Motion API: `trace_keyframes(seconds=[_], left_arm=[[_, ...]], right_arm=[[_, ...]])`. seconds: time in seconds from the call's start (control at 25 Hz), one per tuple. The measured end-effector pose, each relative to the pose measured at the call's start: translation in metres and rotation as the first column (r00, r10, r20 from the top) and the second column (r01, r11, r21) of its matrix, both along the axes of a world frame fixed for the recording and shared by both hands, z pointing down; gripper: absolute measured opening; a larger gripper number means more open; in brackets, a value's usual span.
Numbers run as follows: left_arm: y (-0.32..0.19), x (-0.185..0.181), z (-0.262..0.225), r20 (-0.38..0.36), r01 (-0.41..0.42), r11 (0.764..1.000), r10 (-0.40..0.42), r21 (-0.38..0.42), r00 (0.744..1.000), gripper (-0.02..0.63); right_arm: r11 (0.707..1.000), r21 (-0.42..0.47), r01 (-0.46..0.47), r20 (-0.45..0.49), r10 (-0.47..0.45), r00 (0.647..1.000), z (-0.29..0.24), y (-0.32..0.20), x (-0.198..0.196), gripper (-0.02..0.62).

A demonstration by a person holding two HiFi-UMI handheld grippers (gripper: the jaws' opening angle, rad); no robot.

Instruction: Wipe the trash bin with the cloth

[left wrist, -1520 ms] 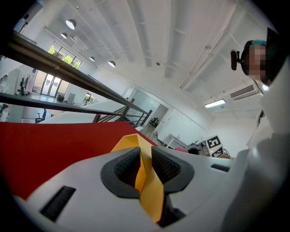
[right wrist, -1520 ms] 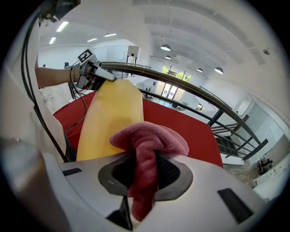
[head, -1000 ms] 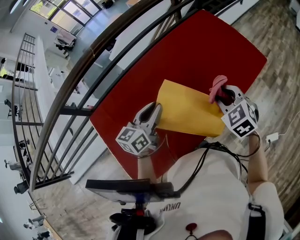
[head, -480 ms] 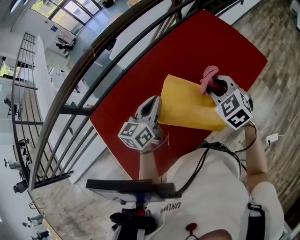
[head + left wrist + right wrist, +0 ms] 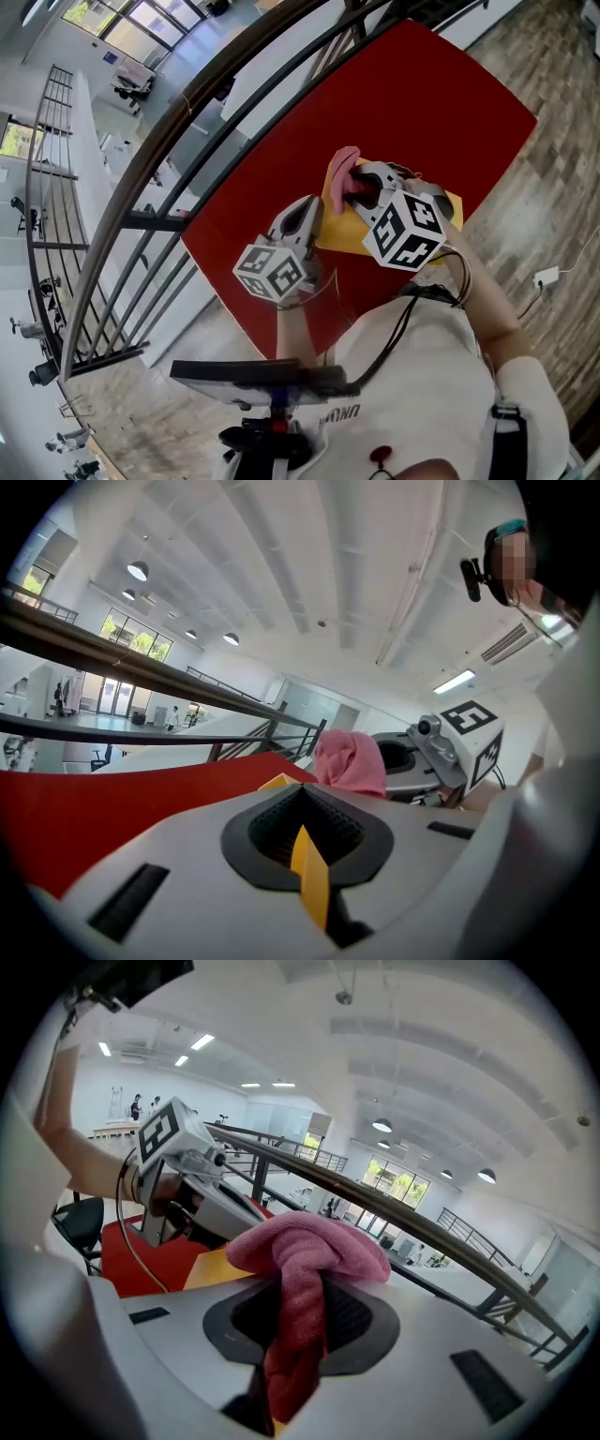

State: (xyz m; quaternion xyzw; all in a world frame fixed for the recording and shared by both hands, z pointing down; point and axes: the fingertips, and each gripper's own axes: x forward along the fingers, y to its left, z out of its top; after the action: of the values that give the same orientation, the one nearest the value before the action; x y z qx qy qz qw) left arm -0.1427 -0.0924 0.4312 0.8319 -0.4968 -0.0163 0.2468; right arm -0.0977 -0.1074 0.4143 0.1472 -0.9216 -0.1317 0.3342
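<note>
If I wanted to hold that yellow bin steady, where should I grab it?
Take the bin by its thin left edge, coming from that side: its body looks too wide for the jaws, but that edge fits between them. The left gripper is shut on it there.

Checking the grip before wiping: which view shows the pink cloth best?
The right gripper view: the pink cloth fills its centre, clamped between the right gripper's jaws. The head view shows only a small pink fold by the yellow bin; the left gripper view shows a bunched end beyond its jaws.
</note>
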Motion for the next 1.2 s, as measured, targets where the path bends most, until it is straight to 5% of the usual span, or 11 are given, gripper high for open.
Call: trace_keyframes(seconds=[0.48, 0.84, 1.2], left_arm=[[0.004, 0.000, 0.001, 0.000, 0.001, 1.000, -0.001, -0.012, 1.000, 0.003], [0.005, -0.001, 0.001, 0.009, 0.005, 1.000, -0.005, -0.015, 1.000, 0.003], [0.005, -0.002, 0.001, 0.021, 0.011, 1.000, -0.010, -0.018, 1.000, 0.003]], right_arm=[[1.000, -0.028, 0.001, -0.057, -0.002, 0.998, 0.020, 0.012, 0.018, 0.091], [0.986, -0.072, -0.151, -0.054, 0.147, 0.988, 0.030, 0.013, 0.082, 0.091], [0.940, -0.119, -0.318, -0.092, 0.309, 0.947, 0.046, 0.013, 0.152, 0.091]])
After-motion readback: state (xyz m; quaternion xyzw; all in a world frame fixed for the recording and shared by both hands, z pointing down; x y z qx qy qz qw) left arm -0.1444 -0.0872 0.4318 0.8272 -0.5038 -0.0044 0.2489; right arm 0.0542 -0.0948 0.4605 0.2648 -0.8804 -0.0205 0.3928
